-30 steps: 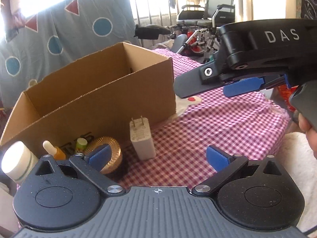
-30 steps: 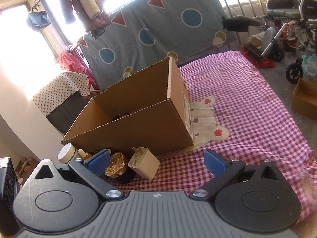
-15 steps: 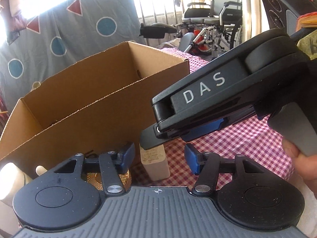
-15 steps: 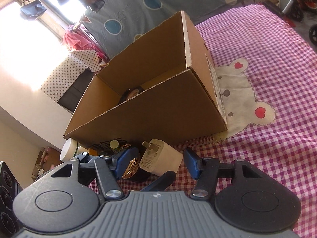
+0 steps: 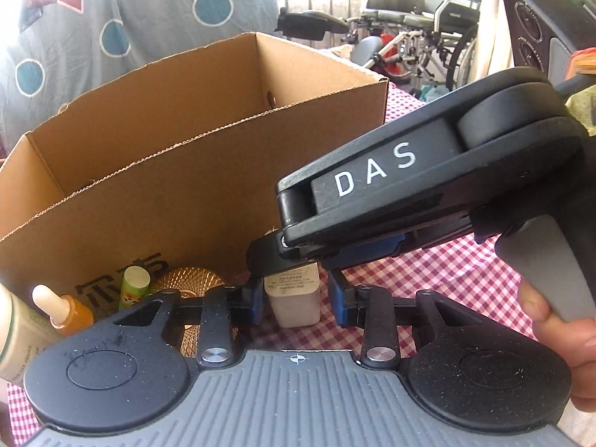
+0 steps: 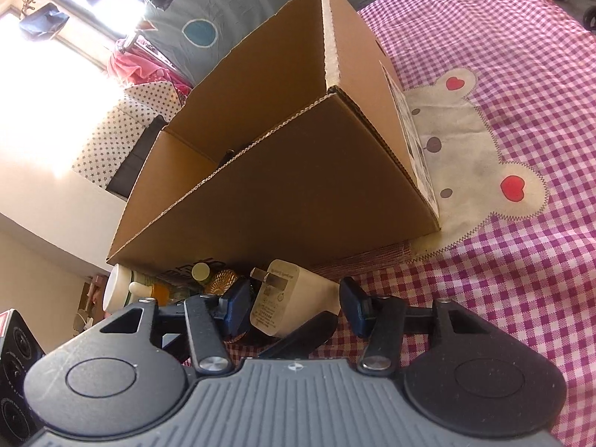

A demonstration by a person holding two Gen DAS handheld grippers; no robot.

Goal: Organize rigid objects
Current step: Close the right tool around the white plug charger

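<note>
From the left wrist, the left gripper (image 5: 296,300) has just been closing its jaws; they stand narrow around the white charger (image 5: 294,298), which is upright on the checked cloth (image 5: 447,272) of the surface, with a small gap showing on each side. The right gripper (image 5: 283,257) reaches in from the right, held by a hand (image 5: 562,339), its tip over the top of the charger. A cardboard box (image 5: 178,171) stands open just behind. To the left, by the box wall, are a gold round lid (image 5: 193,283), a small green bottle (image 5: 132,287), an orange dropper bottle (image 5: 63,309) and a white tube (image 5: 15,335). From the right wrist, the right gripper (image 6: 294,303) has also just been closing; its jaws sit half open either side of the charger (image 6: 287,298), the left pad close against it, the right one apart. The box (image 6: 290,193) rises just beyond, and a bear patch (image 6: 480,171) lies on the cloth to its right.
</note>
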